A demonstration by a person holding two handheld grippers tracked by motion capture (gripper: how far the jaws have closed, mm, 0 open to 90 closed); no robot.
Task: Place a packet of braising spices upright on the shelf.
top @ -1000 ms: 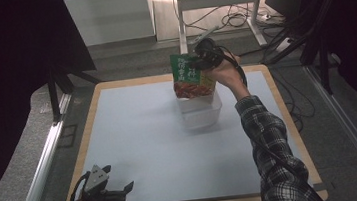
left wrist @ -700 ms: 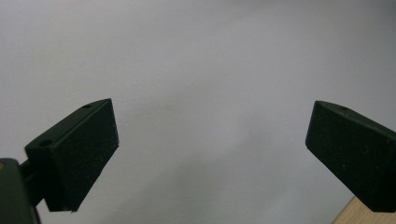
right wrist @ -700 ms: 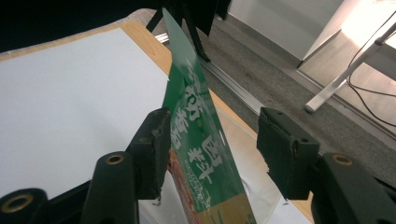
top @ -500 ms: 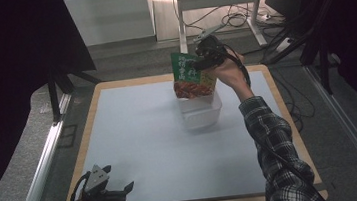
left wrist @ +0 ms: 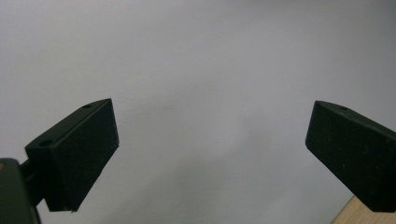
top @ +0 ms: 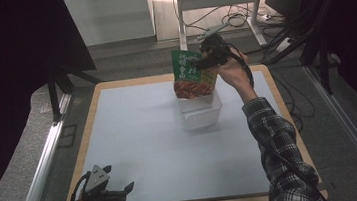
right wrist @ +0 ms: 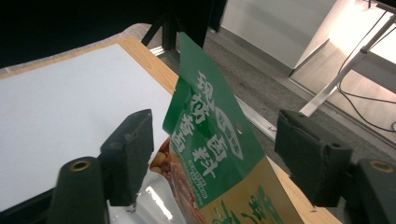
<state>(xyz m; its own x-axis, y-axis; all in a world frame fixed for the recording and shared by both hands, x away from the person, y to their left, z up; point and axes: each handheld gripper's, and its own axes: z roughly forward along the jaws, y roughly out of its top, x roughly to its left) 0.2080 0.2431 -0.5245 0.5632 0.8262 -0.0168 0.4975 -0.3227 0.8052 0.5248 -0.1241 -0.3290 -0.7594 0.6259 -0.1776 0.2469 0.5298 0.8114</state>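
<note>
In right gripper view | snack bag (right wrist: 212, 140) between parted jaws, untouched

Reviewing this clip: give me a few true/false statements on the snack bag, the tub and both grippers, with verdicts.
1. The green snack bag stands in the clear tub. True.
2. The right gripper is clamped on the bag. False: its jaws have just been opening; the bag sits between them, neither pad pressing on it.
3. The left gripper holds a second bag. False: its jaws stand open with nothing between them.
4. The tub sits toward the far side of the white mat. True.
5. The left gripper is near the mat's near left corner. True.
</note>
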